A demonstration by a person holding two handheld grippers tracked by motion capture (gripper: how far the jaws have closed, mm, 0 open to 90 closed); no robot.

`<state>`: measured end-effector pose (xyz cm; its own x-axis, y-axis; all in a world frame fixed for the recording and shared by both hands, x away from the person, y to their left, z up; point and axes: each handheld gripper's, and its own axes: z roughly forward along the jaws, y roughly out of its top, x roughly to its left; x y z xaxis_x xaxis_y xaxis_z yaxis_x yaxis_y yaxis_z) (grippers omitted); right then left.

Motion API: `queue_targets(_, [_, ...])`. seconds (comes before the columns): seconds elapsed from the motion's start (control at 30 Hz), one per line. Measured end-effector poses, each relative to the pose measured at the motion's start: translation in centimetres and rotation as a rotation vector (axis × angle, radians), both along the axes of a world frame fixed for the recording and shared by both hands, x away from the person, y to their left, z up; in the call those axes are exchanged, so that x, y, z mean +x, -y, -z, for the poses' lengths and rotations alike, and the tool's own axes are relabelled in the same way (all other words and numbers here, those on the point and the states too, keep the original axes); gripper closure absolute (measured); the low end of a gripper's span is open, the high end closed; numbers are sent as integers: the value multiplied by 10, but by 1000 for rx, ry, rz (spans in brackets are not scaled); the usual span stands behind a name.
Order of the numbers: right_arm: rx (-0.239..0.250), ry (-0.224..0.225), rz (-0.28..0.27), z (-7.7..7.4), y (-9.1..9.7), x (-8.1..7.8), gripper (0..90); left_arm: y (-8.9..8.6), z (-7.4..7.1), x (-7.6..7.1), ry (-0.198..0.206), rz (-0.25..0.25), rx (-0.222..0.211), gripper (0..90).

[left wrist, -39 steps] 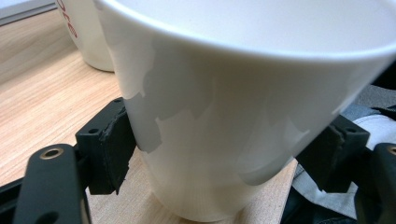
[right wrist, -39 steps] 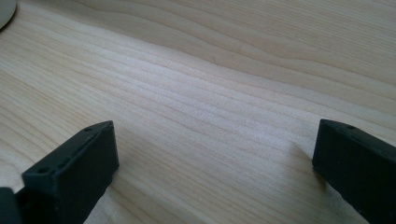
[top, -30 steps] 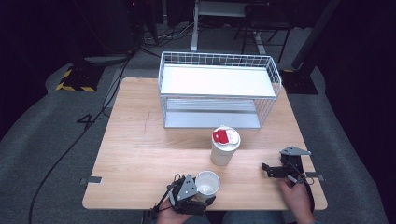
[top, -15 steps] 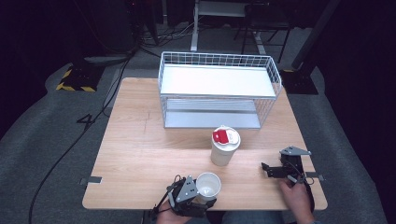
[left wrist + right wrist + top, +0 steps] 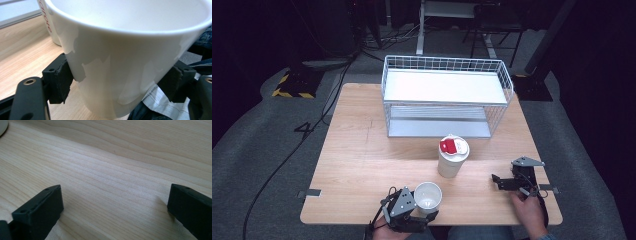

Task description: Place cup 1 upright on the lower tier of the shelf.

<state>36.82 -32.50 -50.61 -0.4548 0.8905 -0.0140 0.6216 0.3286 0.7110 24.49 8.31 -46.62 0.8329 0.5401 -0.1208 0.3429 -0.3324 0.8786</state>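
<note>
An open white paper cup (image 5: 428,196) stands at the table's front edge, and my left gripper (image 5: 426,209) is shut on it. In the left gripper view the cup (image 5: 130,62) sits between both black pads (image 5: 60,80), with its base at the table edge. A taller white cup with a lid and a red label (image 5: 453,156) stands just beyond it, apart; its side shows at the upper left (image 5: 48,25). My right gripper (image 5: 499,181) rests low over the table at the right, open, with bare wood between its jaws (image 5: 115,207).
A white wire rack (image 5: 384,85) with two shelves stands at the back of the wooden table (image 5: 362,160). A person's hands hold both grippers at the front edge. Dark floor and cables surround the table.
</note>
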Motion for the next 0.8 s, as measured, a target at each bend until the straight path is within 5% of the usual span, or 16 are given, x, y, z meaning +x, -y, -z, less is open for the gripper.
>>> queue_targets(0.8, [1,0,0,0,0,0,5,-27,-48,18,52,-70,13,229])
